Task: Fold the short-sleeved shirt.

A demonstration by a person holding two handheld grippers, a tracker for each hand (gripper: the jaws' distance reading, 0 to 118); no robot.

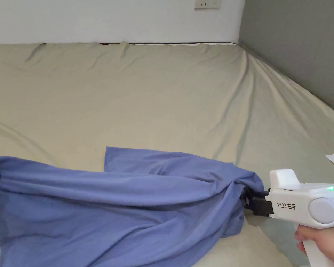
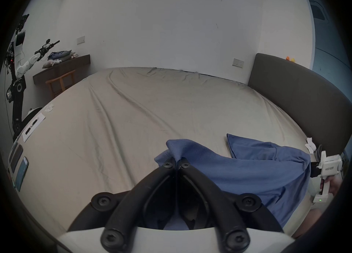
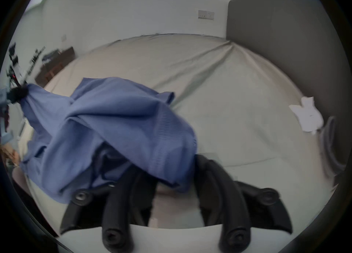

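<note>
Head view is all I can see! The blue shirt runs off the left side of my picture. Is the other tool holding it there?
Observer: Yes, the left tool has both jaws shut on a bunched edge of the blue shirt.
Operator: Cool! What's lying on the bed near it?
Observer: A long white paper strip, at the bed's edge.
Operator: And past the bed?
Observer: A dark shelf with a wooden chair under it.
</note>
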